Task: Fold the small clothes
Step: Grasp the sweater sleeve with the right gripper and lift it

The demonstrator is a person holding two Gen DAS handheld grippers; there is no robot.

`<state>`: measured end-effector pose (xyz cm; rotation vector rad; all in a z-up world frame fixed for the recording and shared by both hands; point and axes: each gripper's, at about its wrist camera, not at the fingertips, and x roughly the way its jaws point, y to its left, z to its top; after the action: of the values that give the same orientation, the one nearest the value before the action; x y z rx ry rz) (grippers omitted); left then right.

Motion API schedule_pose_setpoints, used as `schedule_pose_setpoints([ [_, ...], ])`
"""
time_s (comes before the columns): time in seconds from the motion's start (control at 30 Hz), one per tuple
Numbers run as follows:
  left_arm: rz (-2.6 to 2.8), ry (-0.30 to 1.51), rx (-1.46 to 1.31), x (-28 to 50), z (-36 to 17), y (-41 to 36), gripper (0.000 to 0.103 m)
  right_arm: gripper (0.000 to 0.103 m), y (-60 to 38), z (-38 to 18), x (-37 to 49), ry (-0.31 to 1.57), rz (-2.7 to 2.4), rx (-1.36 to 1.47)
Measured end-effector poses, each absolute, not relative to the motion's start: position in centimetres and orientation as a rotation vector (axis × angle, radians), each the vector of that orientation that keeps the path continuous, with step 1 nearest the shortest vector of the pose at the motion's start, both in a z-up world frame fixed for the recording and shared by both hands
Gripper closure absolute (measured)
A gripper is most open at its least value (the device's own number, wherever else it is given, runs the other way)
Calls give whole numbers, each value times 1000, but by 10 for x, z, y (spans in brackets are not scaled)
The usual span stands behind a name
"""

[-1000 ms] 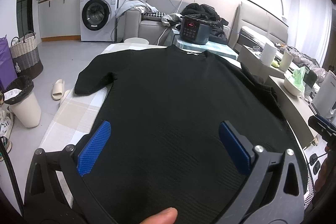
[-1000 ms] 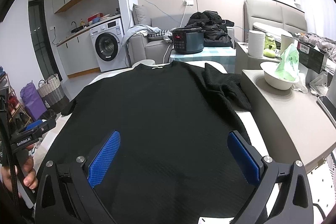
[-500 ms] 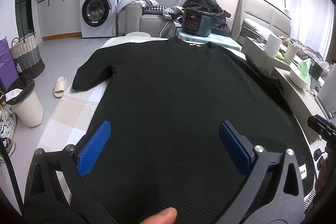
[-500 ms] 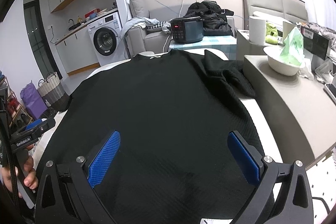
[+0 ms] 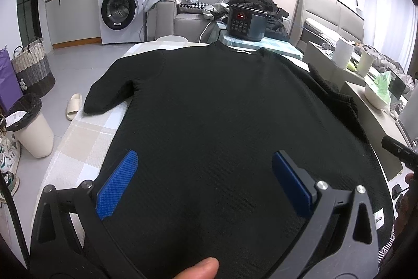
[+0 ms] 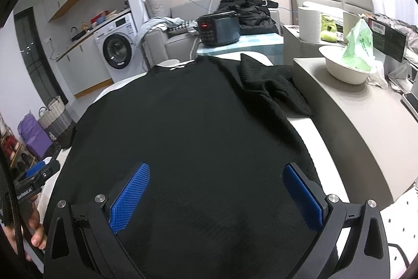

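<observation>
- Black sweater [image 5: 209, 109] lies flat, spread over the checked desk [image 5: 86, 137]. It fills the centre of both wrist views, with the collar at upper centre and the hem at the bottom of the frame, under my tongs.
- Long axis runs bottom to top of frame, hem near me, neck far. It points straight away along both sets of tongs.
- Left tongs [image 5: 206, 181] are spread wide, blue pads [image 5: 117, 184] well apart, nothing between them. They hover over the lower body of the sweater; I can't tell if they touch the fabric.
- Right tongs [image 6: 216, 196] are also wide and empty, over the hem area on the other side.
- Left sleeve [image 5: 109, 88] lies out flat at middle left of the left view, reaching toward the desk edge.
- Right sleeve [image 6: 271, 85] is bunched in a heap at upper right of the right view, next to the grey counter [image 6: 365, 122].
- My judgement: no fold started. Each sleeve sits ahead and to the outside of its own tongs, so either arm reaches forward and outward along the long axis. The right sleeve needs straightening first, and the right tongs are nearer to it.
</observation>
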<state>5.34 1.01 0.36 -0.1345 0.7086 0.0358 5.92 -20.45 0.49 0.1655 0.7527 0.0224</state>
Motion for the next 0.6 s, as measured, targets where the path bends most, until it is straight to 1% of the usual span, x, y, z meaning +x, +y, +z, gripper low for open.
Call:
schedule_pose_setpoints([
  [0.33, 9, 749, -123, 89, 0, 0, 1, 1, -240, 9, 99, 733, -92, 164],
  [0.4, -1, 755, -118, 96, -1, -3, 1, 8, -251, 12, 112, 735, -108, 186],
  [0.53, -14, 765, -110, 113, -4, -12, 1, 13, -282, 8, 139, 767, -143, 327],
  [0.6, -19, 774, -118, 119, -6, -12, 1, 26, -298, -2, 152, 798, -176, 436],
])
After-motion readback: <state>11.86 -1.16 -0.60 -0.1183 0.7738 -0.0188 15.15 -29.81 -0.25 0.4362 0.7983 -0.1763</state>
